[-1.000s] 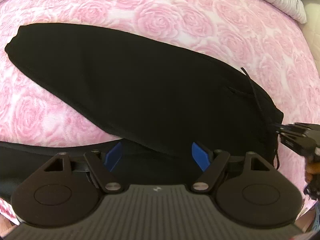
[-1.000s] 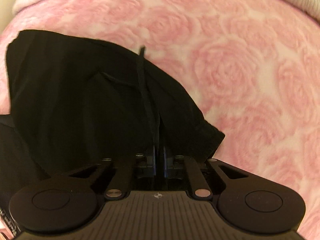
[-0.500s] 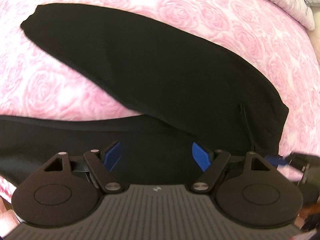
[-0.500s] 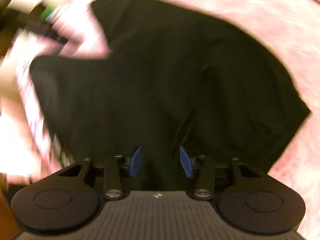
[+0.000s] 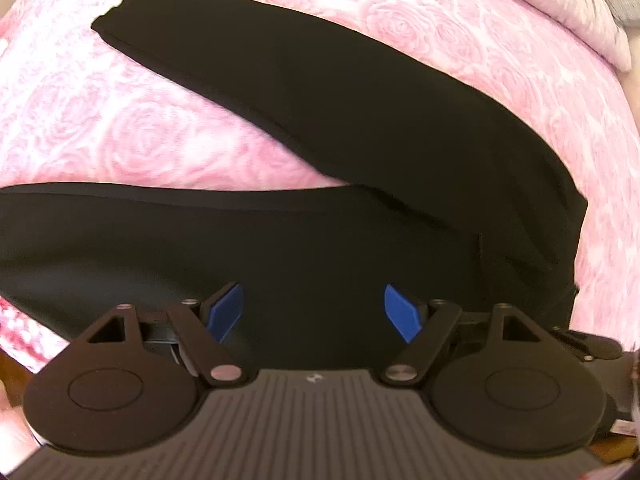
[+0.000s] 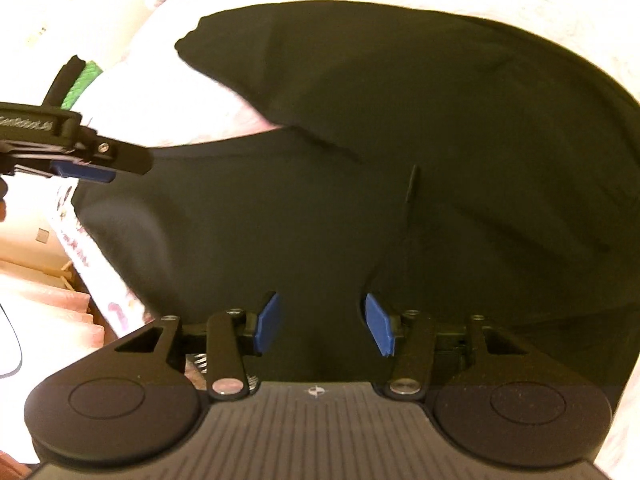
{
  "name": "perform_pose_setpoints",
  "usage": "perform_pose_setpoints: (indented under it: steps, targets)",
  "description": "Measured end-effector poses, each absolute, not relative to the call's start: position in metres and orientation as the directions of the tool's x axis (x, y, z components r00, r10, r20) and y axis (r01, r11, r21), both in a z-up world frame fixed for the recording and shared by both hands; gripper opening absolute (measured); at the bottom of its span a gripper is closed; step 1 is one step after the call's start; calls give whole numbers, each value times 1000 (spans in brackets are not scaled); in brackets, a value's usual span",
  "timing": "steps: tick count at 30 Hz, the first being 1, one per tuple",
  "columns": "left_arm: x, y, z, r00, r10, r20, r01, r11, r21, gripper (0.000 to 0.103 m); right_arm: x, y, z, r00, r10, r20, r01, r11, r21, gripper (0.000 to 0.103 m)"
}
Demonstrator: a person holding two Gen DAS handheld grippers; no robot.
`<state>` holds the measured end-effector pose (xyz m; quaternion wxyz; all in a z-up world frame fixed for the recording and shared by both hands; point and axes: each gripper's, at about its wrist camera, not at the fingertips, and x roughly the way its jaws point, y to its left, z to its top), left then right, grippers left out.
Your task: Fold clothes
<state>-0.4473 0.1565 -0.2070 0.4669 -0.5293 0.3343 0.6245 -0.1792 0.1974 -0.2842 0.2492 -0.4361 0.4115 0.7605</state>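
Bed [image 5: 120, 128] with pink rose cover carries the black trousers [image 5: 360, 128], spread flat, one leg angled over the other, waist end to the right. Drawstring [image 6: 412, 184] lies loose on the waist area. Left gripper [image 5: 314, 312] sits over the near leg, jaws wide apart, holding nothing. Right gripper [image 6: 320, 324] sits over the waist area, jaws apart, empty. Fabric looks soft, light and limp, likely to sag; best pinched at the waistband edge or leg hem.

You see one black garment [image 5: 360, 128] (two legs spread ahead of your tools), one pink rose-patterned blanket [image 5: 120, 132], and two grippers.
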Motion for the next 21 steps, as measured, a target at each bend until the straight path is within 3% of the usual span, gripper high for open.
perform_pose_setpoints:
  steps: [5,8,13,17,21]
  targets:
    - [-461,115,-182,11,274,-962,-949,-300,-96,76,-184,156,-252,-476,85,-875,-762,-536,362,56]
    - [-473,87,-166,12,294,-956,-957,-274,-96,76,-188,127,-228,-418,154,-895,-810,-510,290,65]
    - [-492,38,-140,-13,324,-946,-964,-255,-74,78,-178,84,-193,-253,245,-936,-927,-337,162,70]
    - [-507,-2,-119,-37,347,-937,-968,-247,-53,79,-173,53,-162,-203,282,-938,-966,-212,146,82]
    - [-514,-28,-101,-47,367,-929,-966,-254,-51,79,-182,30,-134,-187,319,-929,-974,-183,134,89]
